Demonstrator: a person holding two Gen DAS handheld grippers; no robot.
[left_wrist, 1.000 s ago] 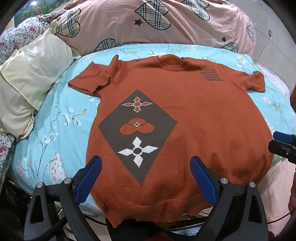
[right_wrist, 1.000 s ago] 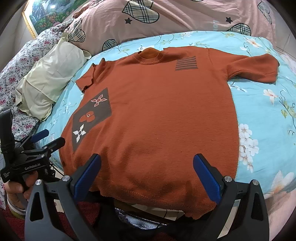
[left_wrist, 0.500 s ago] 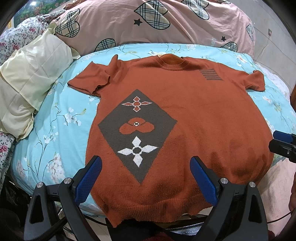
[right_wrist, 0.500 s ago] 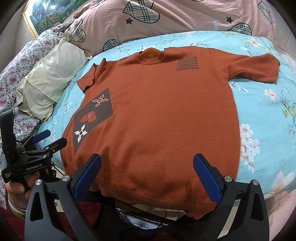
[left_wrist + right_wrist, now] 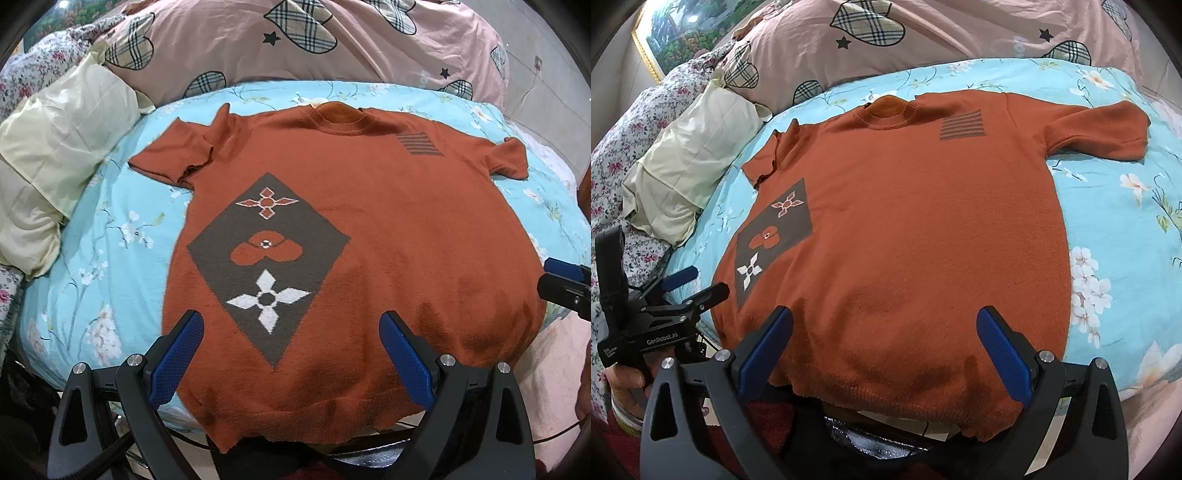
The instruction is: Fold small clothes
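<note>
An orange short-sleeved knit sweater (image 5: 388, 229) lies flat, front up, on a light blue floral bed sheet (image 5: 110, 236), hem toward me and hanging a little over the bed edge. It has a grey diamond patch with flowers (image 5: 269, 258) and a grey striped patch (image 5: 419, 144). It also shows in the right wrist view (image 5: 923, 229). My left gripper (image 5: 291, 350) is open and empty above the hem, left of centre. My right gripper (image 5: 886, 350) is open and empty above the hem, right of centre. Each gripper shows in the other's view, left gripper (image 5: 690, 288), right gripper (image 5: 565, 284).
A pink quilt with plaid hearts (image 5: 295, 44) is piled behind the sweater. A pale yellow pillow (image 5: 62, 147) lies at the left, with floral bedding (image 5: 631, 155) beyond it. A framed picture (image 5: 683, 33) hangs at the upper left.
Both grippers have crept slightly; the sweater sits a touch lower and closer in both views. The sweater itself has not moved and both grippers stay open.
</note>
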